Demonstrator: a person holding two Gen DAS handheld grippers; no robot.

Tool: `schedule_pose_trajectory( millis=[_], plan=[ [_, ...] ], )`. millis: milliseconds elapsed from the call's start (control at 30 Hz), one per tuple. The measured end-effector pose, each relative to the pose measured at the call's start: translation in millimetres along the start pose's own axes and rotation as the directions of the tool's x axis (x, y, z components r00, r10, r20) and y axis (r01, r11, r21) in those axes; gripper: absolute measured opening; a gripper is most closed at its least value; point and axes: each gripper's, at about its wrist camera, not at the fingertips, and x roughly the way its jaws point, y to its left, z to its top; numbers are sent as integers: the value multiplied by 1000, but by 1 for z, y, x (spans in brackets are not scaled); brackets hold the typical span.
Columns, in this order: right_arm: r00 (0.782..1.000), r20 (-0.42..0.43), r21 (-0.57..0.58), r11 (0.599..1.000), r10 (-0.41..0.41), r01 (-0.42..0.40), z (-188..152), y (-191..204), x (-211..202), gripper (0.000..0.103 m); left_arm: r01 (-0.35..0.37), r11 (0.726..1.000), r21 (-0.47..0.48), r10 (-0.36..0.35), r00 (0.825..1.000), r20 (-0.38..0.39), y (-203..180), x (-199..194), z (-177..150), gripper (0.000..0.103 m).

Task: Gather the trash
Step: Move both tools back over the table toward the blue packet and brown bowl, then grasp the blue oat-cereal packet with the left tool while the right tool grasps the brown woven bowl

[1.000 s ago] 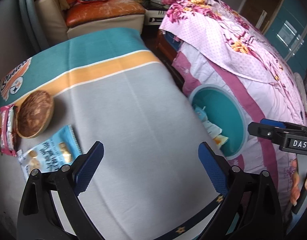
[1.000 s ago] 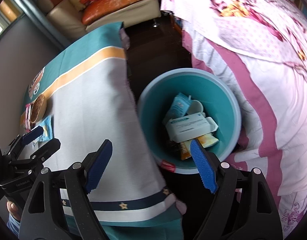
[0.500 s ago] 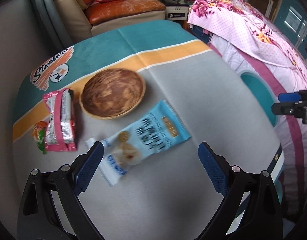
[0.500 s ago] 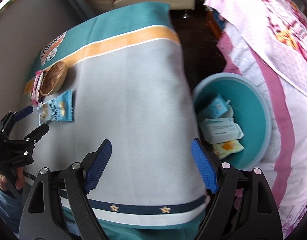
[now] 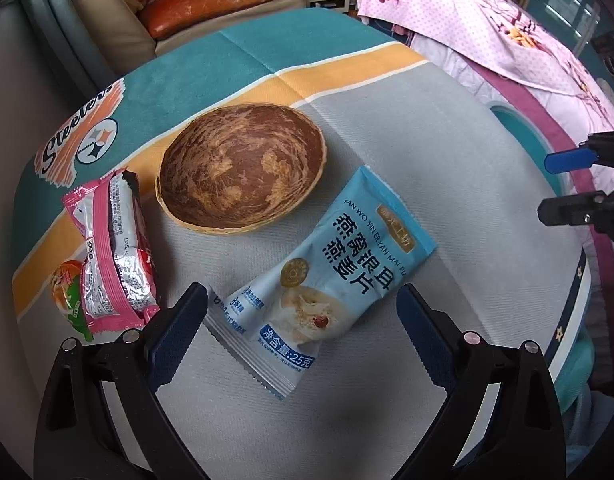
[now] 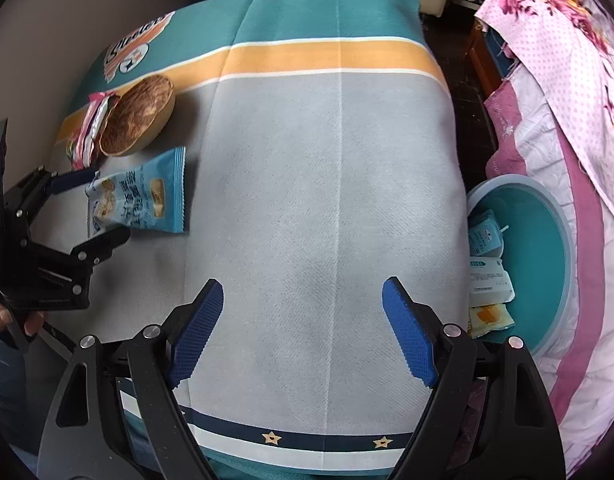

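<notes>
- Left gripper stands with its jaws spread wide over the light blue snack packet, whose lower end lies between the two blue pads without either pad pressing it.
- Right gripper is likewise spread, with nothing but bare grey cloth between its pads, low in the middle of the right wrist view.
- In the left wrist view the packet lies flat and slanted, from the lower middle up toward the right; its upper corner ends near the rim of the brown woven bowl, which sits just above it.
- At the left of that frame, a pink and silver wrapper lies beside the bowl, and a small orange and green sachet shows at its lower left edge, partly under it.
- These things crowd the left jaw's side; the right jaw's side has open cloth.
- A tablecloth with grey middle, orange stripe and teal band covers the table; its near hem with a navy band and stars runs along the bottom of the right wrist view.
- Off the table's right edge, in the right of that view, stands a teal bin already holding several packets and cartons.
- Behind the bin a pink flowered bedspread fills the upper right, close against the bin's far side.
- A dark gap of floor separates the table's right edge from the bed.
</notes>
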Motion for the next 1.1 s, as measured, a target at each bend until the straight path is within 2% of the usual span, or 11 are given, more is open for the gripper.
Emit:
schedule_pose_trajectory(
  millis=[267, 467, 500, 533, 567, 633, 767, 1000, 1033, 1100],
  plan=[
    [1000, -17, -5, 1000, 7, -7, 4, 0, 10, 78, -10, 997, 72, 10, 1000, 10, -2, 2, 10, 95],
    [1000, -10, 10, 1000, 27, -27, 5, -3, 9, 78, 50, 997, 66, -50, 999, 1, -8, 3, 8, 94],
    [1000, -10, 11, 999, 30, -30, 5, -4, 9, 78, 54, 996, 71, -54, 999, 3, -9, 3, 7, 92],
    [999, -9, 12, 999, 31, -31, 5, -5, 10, 78, 63, 995, 80, -63, 998, 0, -12, 2, 5, 81],
    [999, -8, 14, 999, 34, -34, 6, -5, 10, 78, 74, 993, 92, -73, 997, -16, -16, 3, 3, 66],
    [999, -7, 17, 999, 41, -41, 6, -6, 11, 78, 85, 990, 114, -81, 996, -41, -22, 5, 0, 57],
    [999, -5, 15, 999, 47, -47, 6, -7, 12, 78, 38, 989, 142, -31, 998, -56, -31, 13, 4, 58],
    [999, -11, 22, 999, 38, -38, 5, -15, 13, 78, 97, 993, 61, -94, 995, -40, -22, 21, 16, 57],
    [999, -12, 24, 999, 36, -36, 6, -16, 13, 78, 107, 993, 55, -105, 994, -35, -22, 20, 15, 42],
    [999, -14, 27, 999, 31, -31, 8, -17, 13, 78, 136, 990, 20, -136, 991, -19, -18, 13, 14, 33]
  ],
)
